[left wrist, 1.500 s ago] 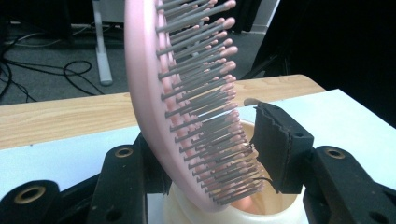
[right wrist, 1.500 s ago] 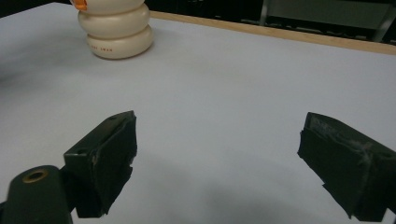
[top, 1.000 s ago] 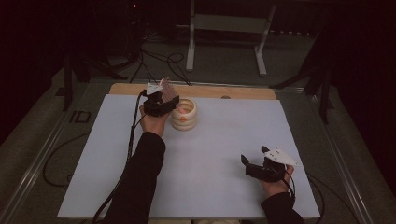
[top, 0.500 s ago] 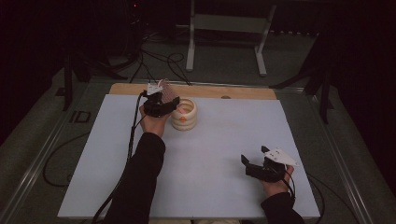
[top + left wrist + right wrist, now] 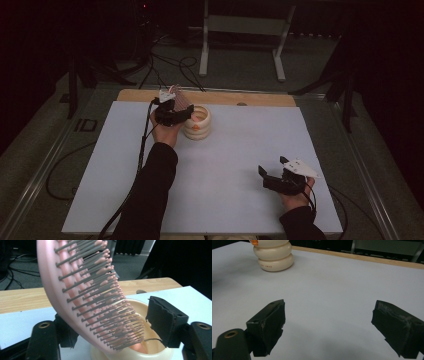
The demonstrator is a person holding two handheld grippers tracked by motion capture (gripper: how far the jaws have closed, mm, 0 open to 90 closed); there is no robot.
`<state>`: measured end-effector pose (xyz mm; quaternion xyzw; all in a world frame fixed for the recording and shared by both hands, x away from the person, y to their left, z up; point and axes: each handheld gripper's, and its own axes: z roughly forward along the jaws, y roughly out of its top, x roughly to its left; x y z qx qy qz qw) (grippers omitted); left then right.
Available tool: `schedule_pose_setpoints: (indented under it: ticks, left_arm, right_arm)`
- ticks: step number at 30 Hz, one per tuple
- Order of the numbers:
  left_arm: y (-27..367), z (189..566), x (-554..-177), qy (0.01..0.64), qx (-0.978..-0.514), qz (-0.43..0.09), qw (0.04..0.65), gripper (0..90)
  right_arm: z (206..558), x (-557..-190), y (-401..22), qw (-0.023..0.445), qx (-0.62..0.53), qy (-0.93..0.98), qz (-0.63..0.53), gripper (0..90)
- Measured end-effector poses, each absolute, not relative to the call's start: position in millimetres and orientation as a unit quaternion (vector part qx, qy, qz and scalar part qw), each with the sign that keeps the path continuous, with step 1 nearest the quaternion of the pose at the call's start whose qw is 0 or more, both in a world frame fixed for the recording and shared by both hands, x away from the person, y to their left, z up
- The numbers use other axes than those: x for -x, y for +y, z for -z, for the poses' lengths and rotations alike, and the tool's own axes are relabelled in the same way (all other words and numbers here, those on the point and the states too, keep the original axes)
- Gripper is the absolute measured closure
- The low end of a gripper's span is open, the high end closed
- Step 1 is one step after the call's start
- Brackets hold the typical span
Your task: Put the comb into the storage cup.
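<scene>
While the left gripper had just been opening, released, the pink hairbrush leaned in the far cream holder: light, stiff, best gripped across its back

On the surface, a ringed holder stands toward eleven o'clock from the middle, near the far edge. A hairbrush stands tilted with its lower end inside the holder's mouth, its head rising up and leaning toward ten o'clock in the left gripper view. The left gripper sits at the holder's nine o'clock side, just beside it, its jaws on either side of the hairbrush, which leans against one jaw and stands apart from the other. The right gripper lies well apart, toward four o'clock near the near edge, with bare surface between its jaws. A stand is on the floor behind the surface, at twelve o'clock.
</scene>
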<state>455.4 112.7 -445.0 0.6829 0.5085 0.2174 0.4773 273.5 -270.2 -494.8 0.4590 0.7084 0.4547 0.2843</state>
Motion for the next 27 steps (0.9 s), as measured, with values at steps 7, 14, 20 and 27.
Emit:
schedule_pose_setpoints:
  ticks: [7, 14, 20, 27]
  left_arm:
    - [110.8, 447.4, -455.6, 0.518, -0.684, -0.224, 0.463, 19.6]
    - [110.0, 448.7, -455.7, 0.529, -0.681, -0.234, 0.449, 14.2]
    - [110.0, 448.9, -455.9, 0.532, -0.684, -0.234, 0.44, 6.0]
    - [111.3, 448.5, -455.4, 0.532, -0.687, -0.233, 0.437, 0.4]
  right_arm:
    - [494.6, -273.3, -270.2, 0.285, -0.459, 0.708, -0.454, 11.1]
    - [494.6, -273.2, -270.2, 0.285, -0.459, 0.708, -0.455, 11.1]
    - [494.6, -272.9, -270.0, 0.285, -0.457, 0.709, -0.455, 11.1]
    - [494.6, -272.7, -269.5, 0.285, -0.457, 0.709, -0.455, 11.0]
